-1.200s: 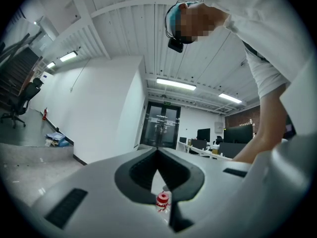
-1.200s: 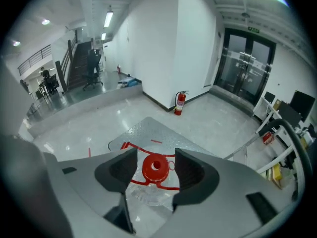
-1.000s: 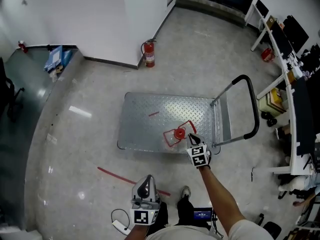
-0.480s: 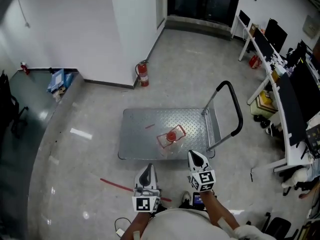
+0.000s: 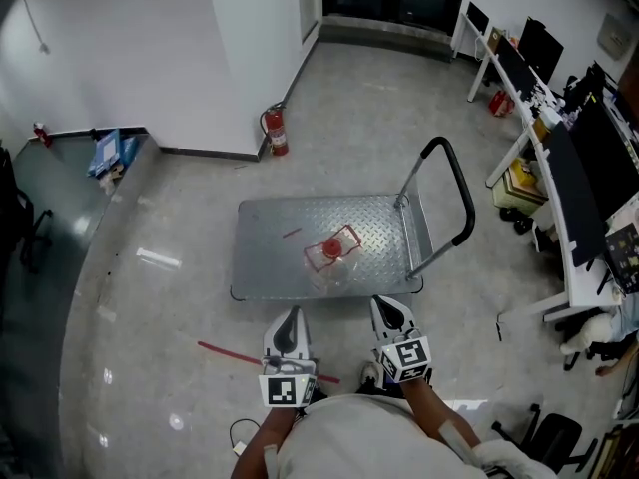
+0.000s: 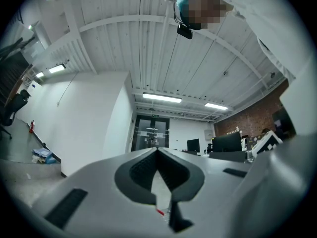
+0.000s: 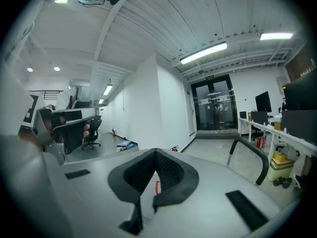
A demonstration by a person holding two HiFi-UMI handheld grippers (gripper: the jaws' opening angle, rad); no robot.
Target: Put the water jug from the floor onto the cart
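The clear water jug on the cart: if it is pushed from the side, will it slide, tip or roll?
The water jug looks clear and rigid, so it probably keeps its shape. It seems to stand upright, red cap on top, so a high push may tip it. The patterned metal deck of the cart probably hinders sliding.

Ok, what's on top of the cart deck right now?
The clear water jug with its red cap sits near the middle of the cart deck. A short red mark lies left of it. Whatever lies under the deck is covered.
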